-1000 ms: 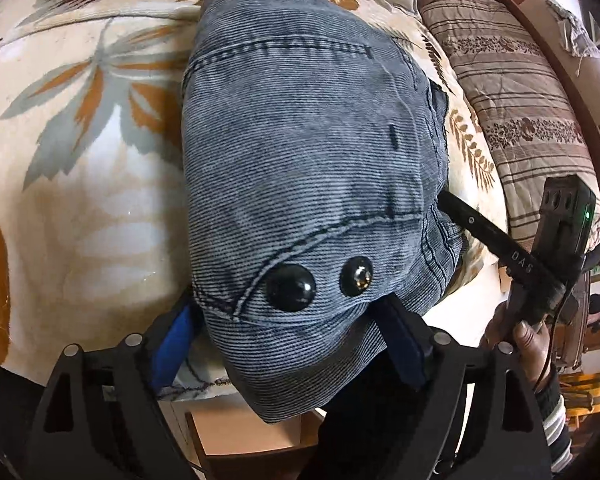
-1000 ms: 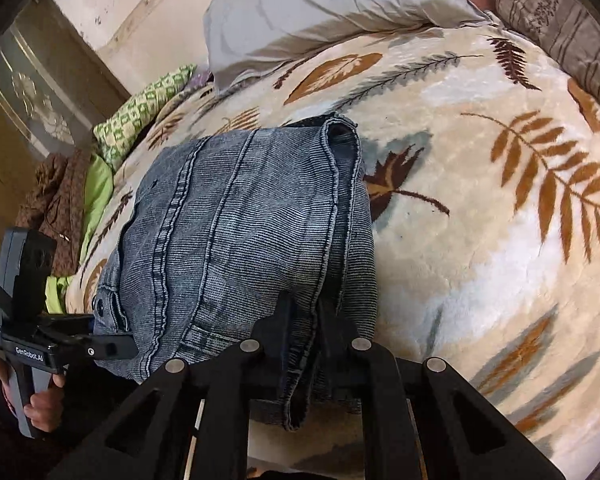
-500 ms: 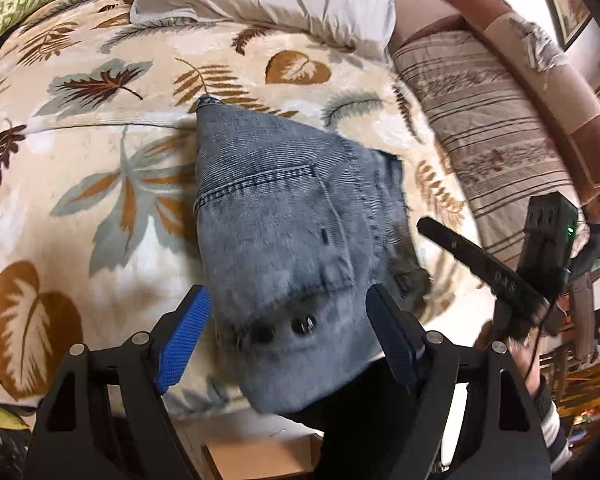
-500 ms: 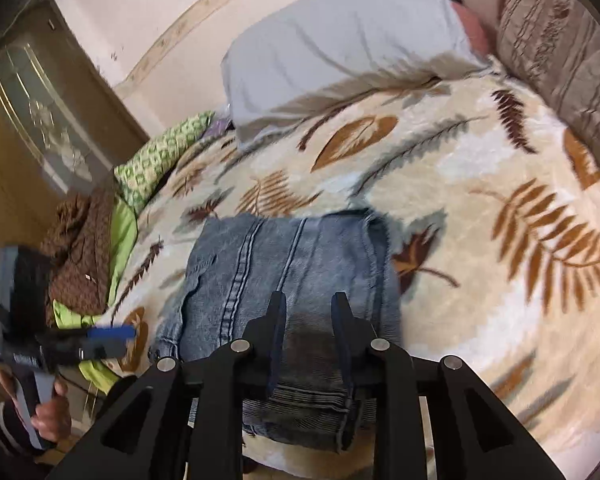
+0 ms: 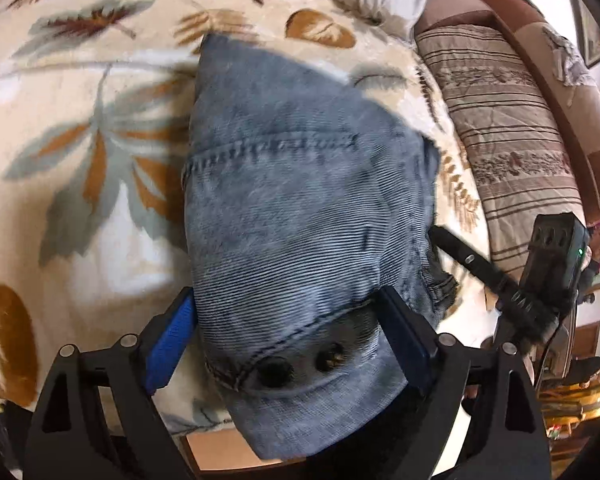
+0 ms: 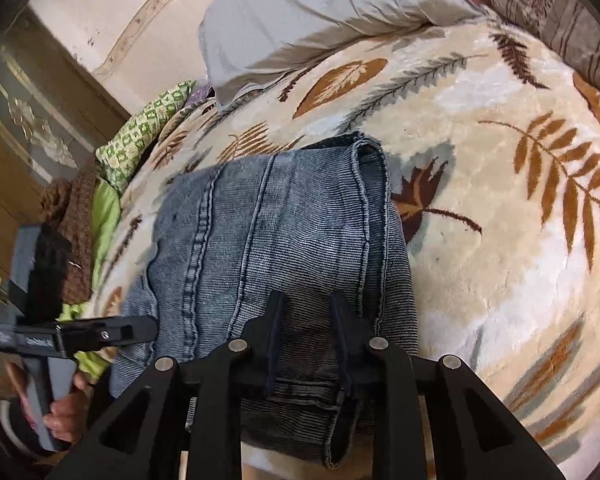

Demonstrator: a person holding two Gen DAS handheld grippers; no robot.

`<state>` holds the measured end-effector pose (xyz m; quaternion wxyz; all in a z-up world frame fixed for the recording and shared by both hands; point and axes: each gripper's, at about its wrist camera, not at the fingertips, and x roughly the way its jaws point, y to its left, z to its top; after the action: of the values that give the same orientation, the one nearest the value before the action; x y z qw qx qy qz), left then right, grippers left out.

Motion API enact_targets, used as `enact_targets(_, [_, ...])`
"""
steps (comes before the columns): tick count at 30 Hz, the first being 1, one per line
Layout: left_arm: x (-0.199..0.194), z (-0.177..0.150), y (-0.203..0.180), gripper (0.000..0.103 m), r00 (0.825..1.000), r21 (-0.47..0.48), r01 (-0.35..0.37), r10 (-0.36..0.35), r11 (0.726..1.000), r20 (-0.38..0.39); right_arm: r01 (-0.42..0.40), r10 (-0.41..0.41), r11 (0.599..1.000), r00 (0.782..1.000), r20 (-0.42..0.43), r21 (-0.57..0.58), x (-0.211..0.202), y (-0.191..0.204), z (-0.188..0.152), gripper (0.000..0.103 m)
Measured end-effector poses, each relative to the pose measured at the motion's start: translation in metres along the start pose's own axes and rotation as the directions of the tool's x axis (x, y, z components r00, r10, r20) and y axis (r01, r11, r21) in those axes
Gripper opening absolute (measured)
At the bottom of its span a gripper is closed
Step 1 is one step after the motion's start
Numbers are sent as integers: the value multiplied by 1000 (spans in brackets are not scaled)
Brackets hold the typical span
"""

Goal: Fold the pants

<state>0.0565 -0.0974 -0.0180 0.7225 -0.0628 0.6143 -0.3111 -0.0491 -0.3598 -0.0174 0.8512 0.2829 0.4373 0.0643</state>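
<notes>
Two grippers over folded pants (image 5: 300, 208) lying at the near edge of the leaf-print blanket (image 5: 79, 160) — left gripper (image 5: 287, 344) jaws wide and opening, straddling the waistband; right gripper (image 6: 308, 340) jaws narrow, opening, denim between but unpinched.

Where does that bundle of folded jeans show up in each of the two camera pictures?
Left wrist view: the folded jeans fill the centre, running down between the open left claw.
Right wrist view: the folded jeans lie centre-left, their near edge between the opening jaws of the right claw, pads apart from the cloth.
Shared landmark: the leaf-print blanket beneath them.
</notes>
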Motion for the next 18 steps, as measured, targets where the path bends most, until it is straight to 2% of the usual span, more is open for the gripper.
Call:
enact_targets(3, [-22,7,4,89,998,-7,52,-52,999,47,-24,21,999,997,71,48,-18,-16,10,61])
enact_targets(5, [-31,13,12,89,994,-25,95,-93,995,65,-9,2,995,997,76,99,-21,-36,15,63])
enact_targets(7, [-29,19,22,89,993,-52,105,-103,993,50,-31,22,988,998,59,154,-16,-55,15,63])
enact_targets(9, [-21,24,31,89,993,-83,116,-115,990,21,-73,69,979,997,32,191,-8,-68,12,63])
enact_targets(11, [-10,26,38,89,990,-117,137,-139,984,-10,-148,153,968,988,-5,205,4,-74,10,63])
enact_targets(14, [7,26,40,89,979,-150,186,-196,971,-55,-245,255,953,966,-38,176,14,-72,12,63])
enact_targets(15, [11,25,40,89,974,-157,203,-216,966,-69,-300,314,938,948,-56,174,18,-70,14,63])
enact_targets(18, [25,24,33,91,968,-156,215,-231,964,-99,-362,374,924,923,-94,124,25,-57,18,64])
